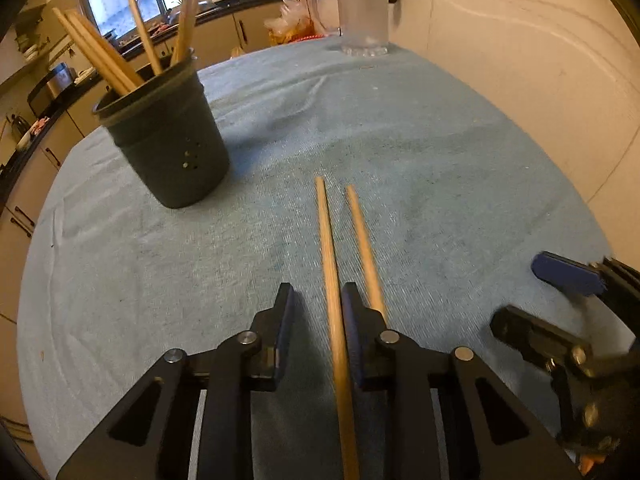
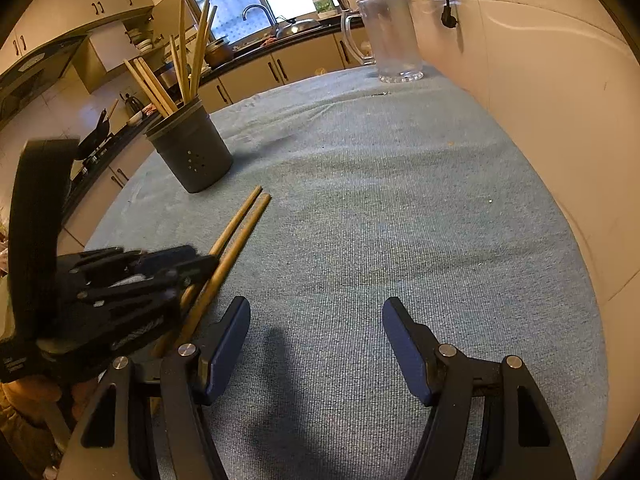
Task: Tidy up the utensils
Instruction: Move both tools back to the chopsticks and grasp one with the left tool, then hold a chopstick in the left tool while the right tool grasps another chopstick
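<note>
The left claw (image 1: 316,312) sat apart, straddling one of two chopsticks (image 1: 330,264) lying on the desk (image 1: 440,168) near the dark holder (image 1: 168,140). Closing off-centre could roll that thin, smooth wooden stick away. The right claw (image 2: 316,344) was wide apart, empty.

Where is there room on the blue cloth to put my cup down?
The widest bare patch of cloth lies between the loose chopsticks, the glass pitcher and the wall, ahead of the right gripper. It is crowded on the left, where the dark utensil holder stands and the left gripper straddles one chopstick.
</note>
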`<act>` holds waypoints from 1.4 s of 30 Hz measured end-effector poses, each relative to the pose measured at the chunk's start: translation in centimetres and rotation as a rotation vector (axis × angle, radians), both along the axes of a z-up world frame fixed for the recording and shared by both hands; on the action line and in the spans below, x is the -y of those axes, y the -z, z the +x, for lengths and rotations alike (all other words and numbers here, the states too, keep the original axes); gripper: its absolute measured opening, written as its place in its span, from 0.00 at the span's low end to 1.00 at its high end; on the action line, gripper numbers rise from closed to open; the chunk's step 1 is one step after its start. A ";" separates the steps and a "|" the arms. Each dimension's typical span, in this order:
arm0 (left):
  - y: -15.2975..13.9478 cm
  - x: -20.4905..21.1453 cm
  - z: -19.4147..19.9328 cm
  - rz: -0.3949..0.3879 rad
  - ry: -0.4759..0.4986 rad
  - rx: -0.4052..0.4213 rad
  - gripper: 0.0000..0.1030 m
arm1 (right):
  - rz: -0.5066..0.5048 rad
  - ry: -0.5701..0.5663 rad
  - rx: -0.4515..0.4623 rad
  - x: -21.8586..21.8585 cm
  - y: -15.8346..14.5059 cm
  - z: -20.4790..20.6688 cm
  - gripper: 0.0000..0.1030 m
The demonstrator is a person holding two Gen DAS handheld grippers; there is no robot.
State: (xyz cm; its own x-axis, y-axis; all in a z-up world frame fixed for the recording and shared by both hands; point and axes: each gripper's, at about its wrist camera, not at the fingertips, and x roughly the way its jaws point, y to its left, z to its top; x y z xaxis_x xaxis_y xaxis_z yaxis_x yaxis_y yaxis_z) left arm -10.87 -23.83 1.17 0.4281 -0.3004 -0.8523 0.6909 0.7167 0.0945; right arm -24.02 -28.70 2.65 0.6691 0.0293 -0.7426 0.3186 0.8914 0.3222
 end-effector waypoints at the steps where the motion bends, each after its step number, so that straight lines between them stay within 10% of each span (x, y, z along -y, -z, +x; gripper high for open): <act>1: 0.0 0.2 0.4 -0.001 -0.010 -0.016 0.13 | 0.002 0.000 0.001 0.0 0.0 0.0 0.71; 14: -0.4 -7.6 2.5 -0.077 -0.290 -0.197 0.07 | -0.049 -0.027 -0.017 -0.6 0.1 0.4 0.73; 23: -0.8 -7.7 4.4 -0.082 -0.268 -0.224 0.32 | 0.000 -0.065 -0.074 -0.6 -0.6 2.1 0.74; 33: -0.3 -7.2 6.6 -0.150 -0.275 -0.220 0.32 | 0.008 -0.163 -0.169 -3.3 -0.1 8.5 0.39; 37: -0.2 -7.4 6.4 -0.114 -0.289 -0.159 0.07 | -0.037 -0.164 -0.196 -4.1 0.0 11.0 0.15; 42: -0.5 -10.2 6.2 -0.150 -0.322 -0.183 0.06 | -0.057 -0.180 -0.228 -4.2 0.0 10.8 0.10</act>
